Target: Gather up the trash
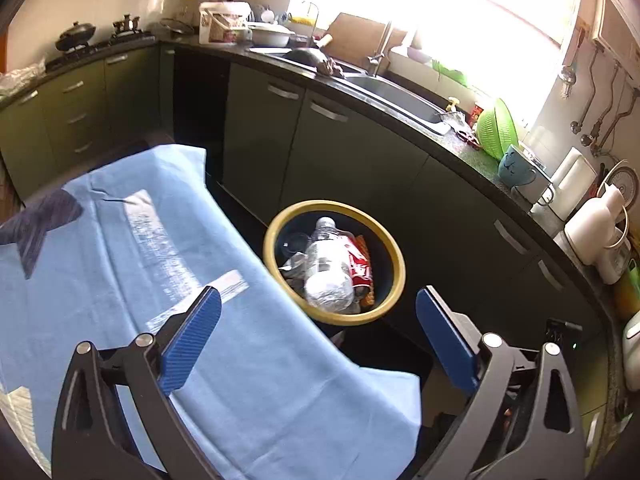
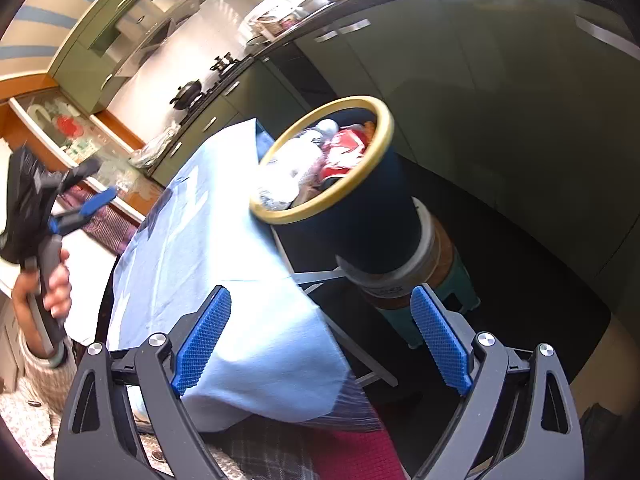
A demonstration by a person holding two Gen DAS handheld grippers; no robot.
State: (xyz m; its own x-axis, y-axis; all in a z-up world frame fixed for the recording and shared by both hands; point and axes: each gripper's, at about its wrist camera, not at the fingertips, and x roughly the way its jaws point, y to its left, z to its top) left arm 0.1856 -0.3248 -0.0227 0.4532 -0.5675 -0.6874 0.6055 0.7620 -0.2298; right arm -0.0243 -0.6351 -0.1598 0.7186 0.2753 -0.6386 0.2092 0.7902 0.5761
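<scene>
Left wrist view: left gripper fingers spread wide, nothing between; bin just beyond the tips, piled with bottle and red wrapper, print unreadable. Right gripper likewise apart, empty. Risk: overfull bin, perched on stool, could spill or tip if knocked.

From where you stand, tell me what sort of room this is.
A home kitchen, most likely. A steel sink is set in a dark countertop under a bright window, a wok sits on a gas hob, and green cabinets run beneath.
</scene>
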